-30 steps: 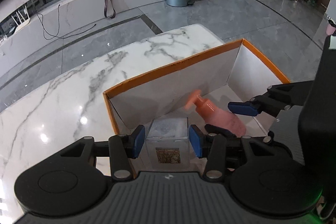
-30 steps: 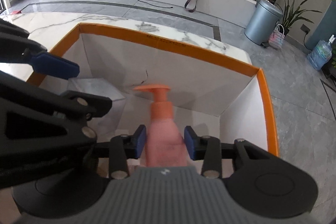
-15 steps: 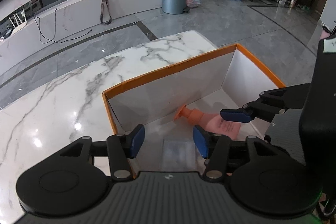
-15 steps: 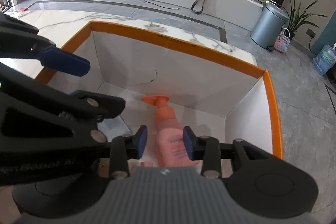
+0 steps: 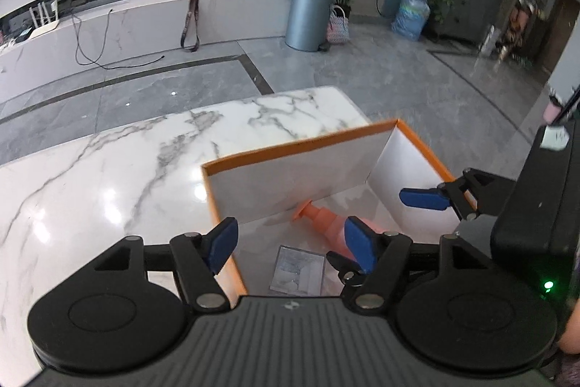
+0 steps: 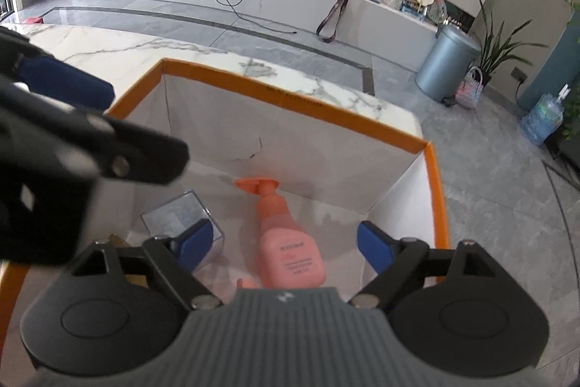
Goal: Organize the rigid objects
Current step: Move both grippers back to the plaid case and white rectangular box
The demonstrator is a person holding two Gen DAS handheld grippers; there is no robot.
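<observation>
Your pink plastic pump bottle (image 6: pixel 290 242) lies flat on the floor of the orange-rimmed white cardboard box (image 6: pixel 290 104), pump head at the far wall, right below your right gripper (image 6: pixel 282 245), nearer than the left gripper (image 5: pixel 290 242). Both jaws are opening, gripping nothing; the small clear plastic case (image 6: pixel 181 220) sits toward the box's left side.

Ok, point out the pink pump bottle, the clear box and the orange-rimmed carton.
pink pump bottle (image 6: pixel 290 252), right wrist view, labelled body.
clear box (image 6: pixel 181 216), right wrist view, top face.
orange-rimmed carton (image 6: pixel 290 100), right wrist view, far rim.
</observation>
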